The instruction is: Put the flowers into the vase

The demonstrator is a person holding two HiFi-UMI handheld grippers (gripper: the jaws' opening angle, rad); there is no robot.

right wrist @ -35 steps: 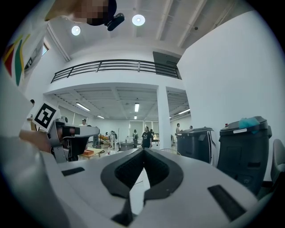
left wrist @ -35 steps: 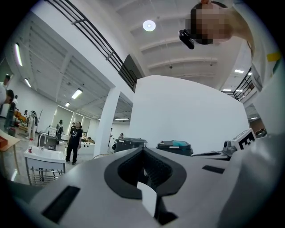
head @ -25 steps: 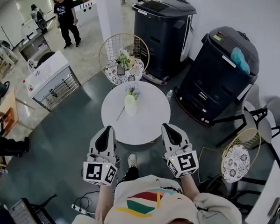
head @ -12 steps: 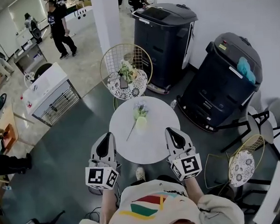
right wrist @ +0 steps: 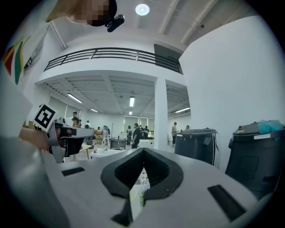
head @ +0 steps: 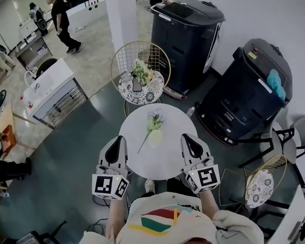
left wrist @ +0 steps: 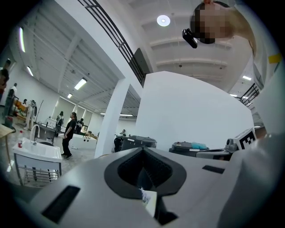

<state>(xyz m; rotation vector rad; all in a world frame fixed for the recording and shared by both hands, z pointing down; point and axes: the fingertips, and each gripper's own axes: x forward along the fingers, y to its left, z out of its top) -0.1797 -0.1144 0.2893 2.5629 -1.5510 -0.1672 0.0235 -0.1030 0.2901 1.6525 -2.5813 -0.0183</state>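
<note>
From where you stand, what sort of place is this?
Probably an open workshop hall with a café-style corner: round white table, wire chair, large dark bins by the wall, people beyond.

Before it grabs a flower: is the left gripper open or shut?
Shut. The left gripper shows its jaws meeting at the tips, with nothing held between them.

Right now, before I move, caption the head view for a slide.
Grey left gripper and right gripper, both shut, poised at a round white table bearing a pale vase and flowers.
</note>
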